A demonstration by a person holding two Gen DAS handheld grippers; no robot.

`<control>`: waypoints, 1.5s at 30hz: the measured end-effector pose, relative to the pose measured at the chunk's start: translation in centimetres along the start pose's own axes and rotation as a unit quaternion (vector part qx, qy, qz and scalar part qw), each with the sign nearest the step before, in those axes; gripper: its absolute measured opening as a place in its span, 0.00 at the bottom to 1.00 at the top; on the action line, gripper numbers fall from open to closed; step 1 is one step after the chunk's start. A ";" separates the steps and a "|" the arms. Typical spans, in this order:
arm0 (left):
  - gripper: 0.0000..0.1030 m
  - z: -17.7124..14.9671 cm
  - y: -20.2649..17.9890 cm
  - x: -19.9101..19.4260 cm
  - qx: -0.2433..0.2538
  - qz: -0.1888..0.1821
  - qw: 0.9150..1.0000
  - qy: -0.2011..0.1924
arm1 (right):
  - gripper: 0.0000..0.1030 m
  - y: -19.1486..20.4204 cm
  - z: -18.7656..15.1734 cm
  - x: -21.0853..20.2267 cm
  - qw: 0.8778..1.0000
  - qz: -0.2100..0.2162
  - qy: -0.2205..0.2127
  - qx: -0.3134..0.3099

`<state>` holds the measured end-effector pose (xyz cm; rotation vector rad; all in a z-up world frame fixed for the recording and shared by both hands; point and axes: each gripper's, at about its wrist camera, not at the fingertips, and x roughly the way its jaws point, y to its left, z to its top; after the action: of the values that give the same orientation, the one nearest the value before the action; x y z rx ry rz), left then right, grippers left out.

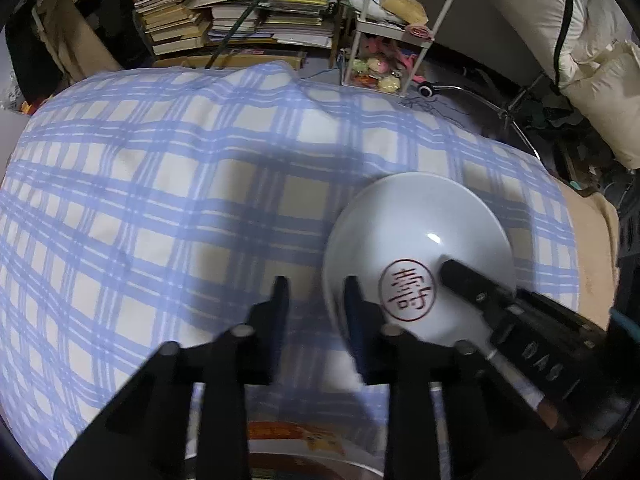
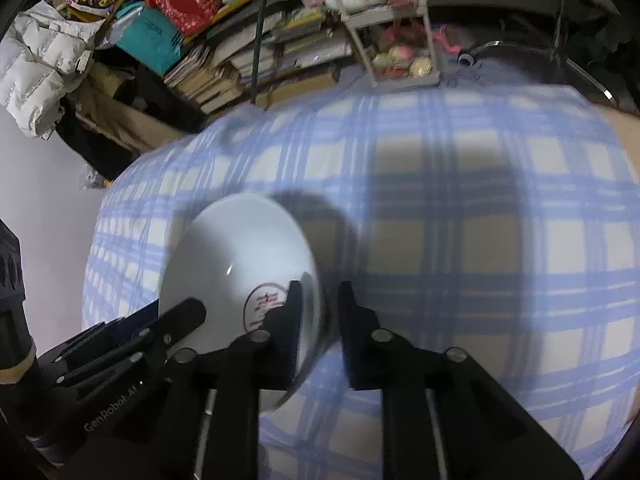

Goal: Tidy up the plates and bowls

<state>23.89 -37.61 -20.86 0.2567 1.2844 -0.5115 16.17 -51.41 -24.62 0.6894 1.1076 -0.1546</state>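
a blue and cream checked cloth [image 1: 168,184] covers the broad surface that fills both views, rumpled along its far edge. behind it stand stacks of books [image 1: 224,20] on a crowded shelf and a white wire rack [image 1: 394,36] holding small colourful items in a clear box. a white puffy jacket [image 2: 38,68] lies at the far left in the right wrist view.

a white bowl [image 1: 416,248] with a red round stamp of characters on its inside sits on the cloth, toward the near right part in the left wrist view. it looks tilted, though blur makes that hard to judge.

the left gripper [image 1: 316,292] straddles the bowl's near-left rim, one finger outside and one inside, its jaws drawn in on the wall of the bowl. the right gripper [image 2: 318,294] does the same at the opposite rim, one finger inside beside the red stamp and one outside, jaws closed on the rim.

under the left gripper, at the bottom edge of its view, part of a dish with an orange printed pattern [image 1: 296,440] shows.
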 end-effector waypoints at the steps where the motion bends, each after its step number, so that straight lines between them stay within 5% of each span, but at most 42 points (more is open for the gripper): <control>1: 0.13 0.0 -0.2 -0.2 -0.001 0.001 1.000 0.003 | 0.14 0.3 -0.2 -0.1 1.000 -0.003 -0.001 -0.007; 30: 0.13 -5.1 1.5 -11.5 0.015 0.019 0.998 -0.060 | 0.14 7.8 -5.2 -9.5 0.992 0.013 -0.088 -0.092; 45: 0.14 -9.8 4.6 -14.2 0.030 0.005 0.998 -0.052 | 0.14 11.1 -8.9 -10.4 0.989 0.015 -0.056 -0.136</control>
<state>15.14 -26.08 -10.37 0.2822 1.1676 -0.5488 9.48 -39.80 -13.16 0.4484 0.9875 -0.0148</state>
